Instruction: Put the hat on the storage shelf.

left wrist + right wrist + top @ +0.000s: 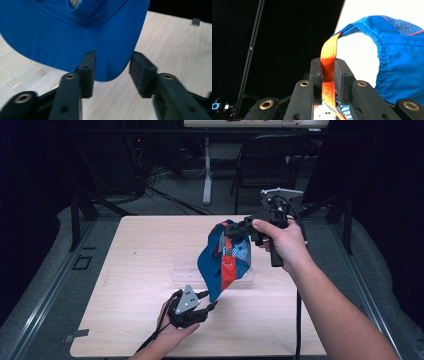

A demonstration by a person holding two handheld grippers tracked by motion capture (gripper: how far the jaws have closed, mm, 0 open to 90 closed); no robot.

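Cap [223, 261] is hanging above the worktop's [140, 270] middle, blue fabric with mesh panels and visible stitching, crown partly hidden behind the right gripper [233, 229]. Right gripper is clamping the cap's orange webbing strap [328, 67] between closed jaws; the strap's lower end is disappearing between the jaw links. Left gripper [111, 72], near the worktop's front edge, is sitting with jaws spread around the stiff curved brim [75, 47], pads not touching it. Brim top is cut off in the left gripper view. Clear plastic stand [187, 270] under the cap is hard to make out against pale wood grain.
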